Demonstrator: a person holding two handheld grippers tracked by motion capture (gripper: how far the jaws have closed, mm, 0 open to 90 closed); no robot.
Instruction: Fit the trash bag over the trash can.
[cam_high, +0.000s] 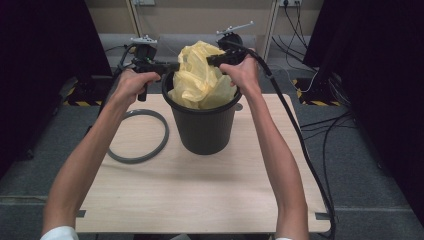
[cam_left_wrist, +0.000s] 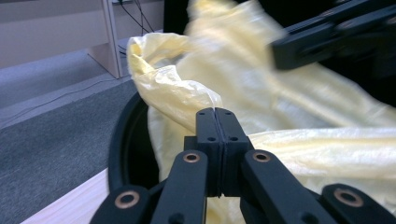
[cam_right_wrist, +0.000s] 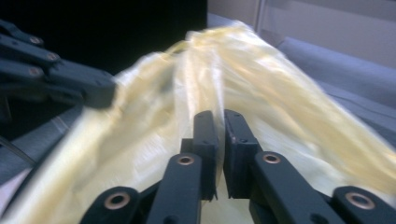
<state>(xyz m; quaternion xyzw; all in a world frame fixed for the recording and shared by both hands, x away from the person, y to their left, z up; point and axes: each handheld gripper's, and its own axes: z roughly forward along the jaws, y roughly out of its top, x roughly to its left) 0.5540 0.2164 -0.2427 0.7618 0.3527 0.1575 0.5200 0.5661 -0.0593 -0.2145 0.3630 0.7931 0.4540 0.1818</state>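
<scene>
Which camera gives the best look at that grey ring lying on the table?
The high view: the whole grey ring lies flat on the table, left of the black bin with its yellow bag. The two gripper views look along the claws at the yellow bag and give no help with the ring.

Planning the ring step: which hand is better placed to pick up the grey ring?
Left. The grey ring lies left of the black bin, near the left forearm; the right gripper, at the yellow bag, would have to cross the bin.
</scene>
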